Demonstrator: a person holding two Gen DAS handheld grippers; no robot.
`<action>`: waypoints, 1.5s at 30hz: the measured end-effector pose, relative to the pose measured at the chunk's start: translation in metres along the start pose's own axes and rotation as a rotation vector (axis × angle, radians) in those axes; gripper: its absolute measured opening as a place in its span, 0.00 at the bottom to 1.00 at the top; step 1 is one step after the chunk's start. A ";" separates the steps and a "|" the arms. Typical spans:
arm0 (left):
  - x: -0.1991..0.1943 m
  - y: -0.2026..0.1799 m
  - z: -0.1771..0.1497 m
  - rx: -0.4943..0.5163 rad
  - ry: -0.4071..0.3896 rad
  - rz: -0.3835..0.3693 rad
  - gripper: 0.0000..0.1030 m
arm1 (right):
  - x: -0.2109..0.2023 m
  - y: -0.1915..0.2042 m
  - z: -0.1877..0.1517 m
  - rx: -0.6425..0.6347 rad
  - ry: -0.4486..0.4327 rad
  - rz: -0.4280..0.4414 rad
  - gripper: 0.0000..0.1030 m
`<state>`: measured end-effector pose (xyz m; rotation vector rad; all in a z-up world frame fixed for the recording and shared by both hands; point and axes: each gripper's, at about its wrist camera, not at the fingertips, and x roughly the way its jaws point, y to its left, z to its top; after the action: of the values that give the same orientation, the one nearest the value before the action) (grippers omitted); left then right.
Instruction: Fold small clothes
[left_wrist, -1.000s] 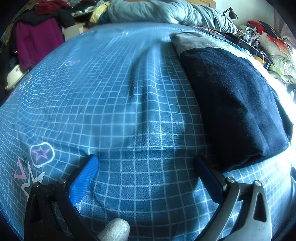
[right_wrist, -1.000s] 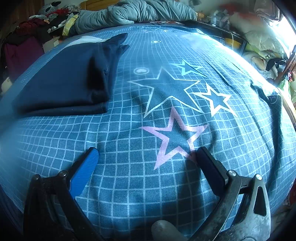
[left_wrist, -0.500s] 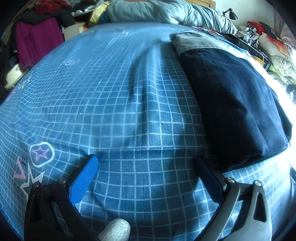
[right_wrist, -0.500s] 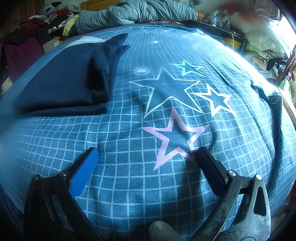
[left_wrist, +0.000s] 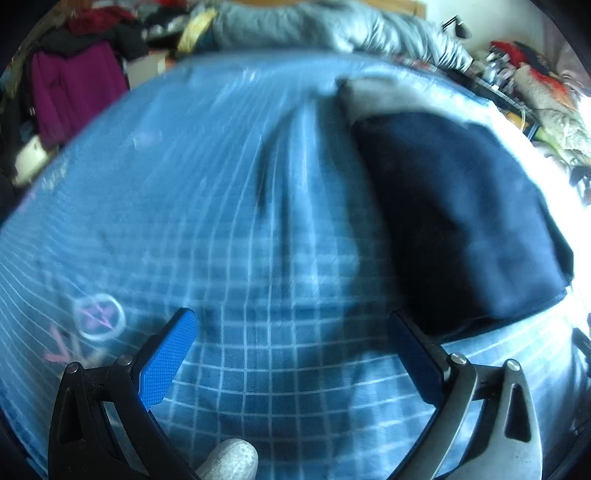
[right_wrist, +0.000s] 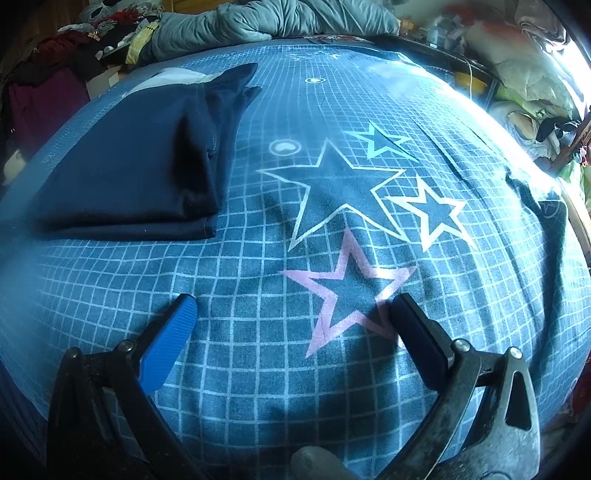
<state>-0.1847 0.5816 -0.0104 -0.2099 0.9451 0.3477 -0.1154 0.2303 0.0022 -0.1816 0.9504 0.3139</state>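
A folded dark navy garment (left_wrist: 461, 206) lies on the blue grid-patterned bedsheet (left_wrist: 221, 184), to the right in the left wrist view, with a grey-white piece of cloth (left_wrist: 376, 96) at its far end. My left gripper (left_wrist: 291, 332) is open and empty, its right finger close to the garment's near corner. In the right wrist view the same navy garment (right_wrist: 133, 173) lies at the upper left. My right gripper (right_wrist: 291, 310) is open and empty over the sheet, beside a pink star print (right_wrist: 347, 288).
A grey duvet (right_wrist: 266, 22) is bunched at the far end of the bed. Clothes, among them a purple garment (left_wrist: 70, 88), are piled at the left beyond the bed. Clutter and bags (right_wrist: 524, 74) crowd the right side.
The left wrist view has gone blurred and the scene has slid slightly down: the left gripper is moving. The right gripper has stayed still. Both stay open.
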 end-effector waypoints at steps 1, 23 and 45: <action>-0.015 -0.005 0.005 0.014 -0.037 -0.008 1.00 | -0.008 0.002 0.002 0.004 -0.018 -0.009 1.00; -0.303 -0.058 0.036 0.057 -0.552 -0.135 1.00 | -0.213 0.101 0.080 -0.032 -0.349 0.059 1.00; -0.294 -0.060 0.027 0.077 -0.521 -0.137 1.00 | -0.219 0.108 0.069 -0.050 -0.329 0.094 1.00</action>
<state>-0.2992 0.4765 0.2483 -0.1042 0.4257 0.2222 -0.2184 0.3118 0.2199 -0.1257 0.6269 0.4396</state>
